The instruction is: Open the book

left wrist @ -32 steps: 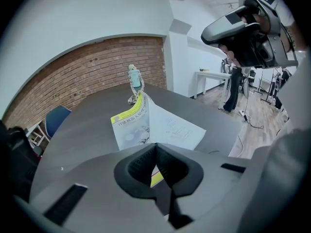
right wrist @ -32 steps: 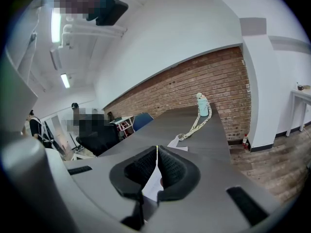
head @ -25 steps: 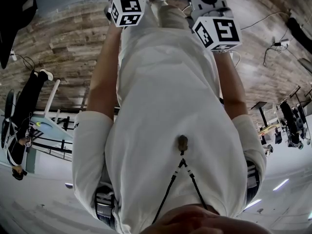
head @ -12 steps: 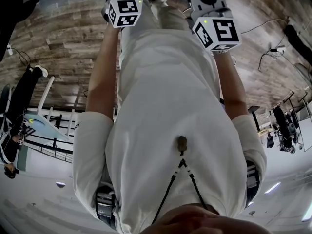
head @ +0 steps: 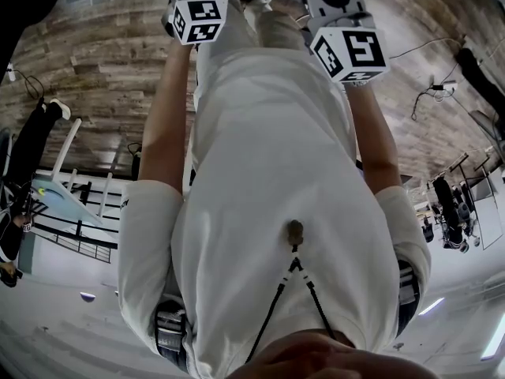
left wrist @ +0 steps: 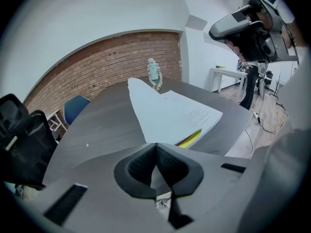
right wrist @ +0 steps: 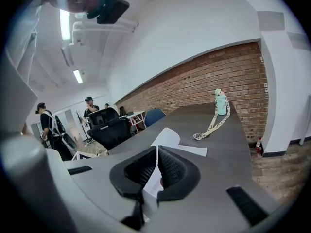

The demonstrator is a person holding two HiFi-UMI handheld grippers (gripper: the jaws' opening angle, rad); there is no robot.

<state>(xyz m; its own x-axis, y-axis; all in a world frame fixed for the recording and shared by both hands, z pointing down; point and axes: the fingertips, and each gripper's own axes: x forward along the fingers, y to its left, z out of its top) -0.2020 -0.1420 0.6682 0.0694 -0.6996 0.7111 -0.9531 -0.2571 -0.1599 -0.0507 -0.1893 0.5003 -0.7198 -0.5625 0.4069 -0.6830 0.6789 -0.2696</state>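
The book (left wrist: 177, 115) lies open on the dark grey table (left wrist: 97, 125), white pages up, one leaf standing in a tall point and a yellow strip at its near edge. My left gripper (left wrist: 156, 147) hovers just short of it, pads pressed together, nothing held. In the right gripper view the book (right wrist: 187, 148) shows as a curled white leaf behind my right gripper (right wrist: 157, 152), whose pads also meet, with only printed paper showing through the gap beneath them. The head view gives just the two marker cubes, left (head: 200, 20) and right (head: 351, 52), above the person's white shirt.
A pale green bottle (right wrist: 221, 103) with a patterned lanyard (right wrist: 209, 125) stands at the table's far end by the brick wall. Black office chairs (right wrist: 109, 127) and a blue chair (left wrist: 75, 108) stand around the table. People (right wrist: 90, 106) stand further back.
In the head view the room behind the person has slid sideways. Both marker cubes keep nearly the same place at the top, the left one a touch higher.
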